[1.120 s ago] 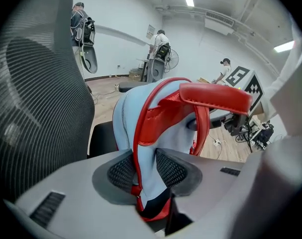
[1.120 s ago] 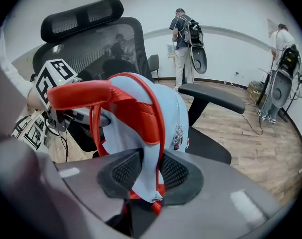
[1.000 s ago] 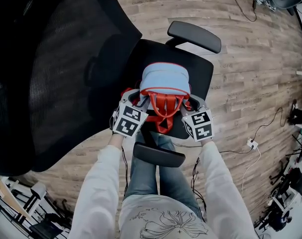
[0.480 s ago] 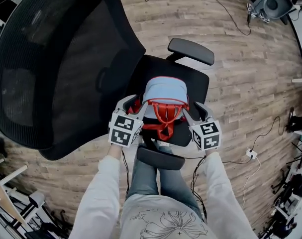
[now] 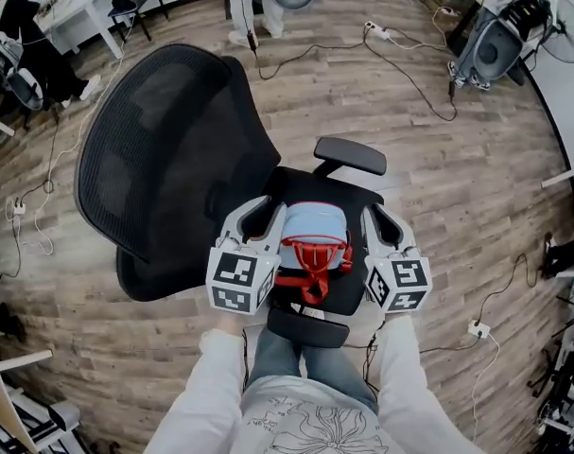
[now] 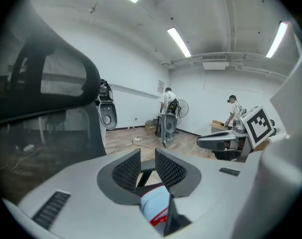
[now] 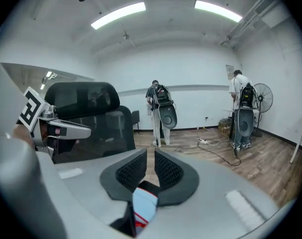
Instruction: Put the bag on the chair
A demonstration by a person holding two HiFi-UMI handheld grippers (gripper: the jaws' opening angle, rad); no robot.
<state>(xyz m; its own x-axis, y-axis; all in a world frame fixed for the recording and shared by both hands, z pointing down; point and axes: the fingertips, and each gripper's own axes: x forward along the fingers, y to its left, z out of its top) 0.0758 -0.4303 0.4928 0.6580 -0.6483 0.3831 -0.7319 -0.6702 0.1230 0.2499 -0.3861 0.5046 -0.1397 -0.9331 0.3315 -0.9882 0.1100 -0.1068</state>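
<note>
Black mesh office chair point(image 5: 173, 159) stands on cable-strewn wood floor point(image 5: 476, 187). The blue, red-strapped bag point(image 5: 313, 230) sits on its seat between the armrests point(image 5: 351, 155). Left gripper point(image 5: 256, 214) and right gripper point(image 5: 381, 218) flank it above, their jaws just narrowed, slightly apart, empty.

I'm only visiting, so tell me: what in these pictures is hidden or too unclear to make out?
- Head view: the base and wheels of the chair, hidden beneath its seat and backrest.
- Head view: the underside of the bag and how it meets the seat, covered by the bag itself.
- Right gripper view: what the standing person by the far wall is doing, too small and turned away.
</note>
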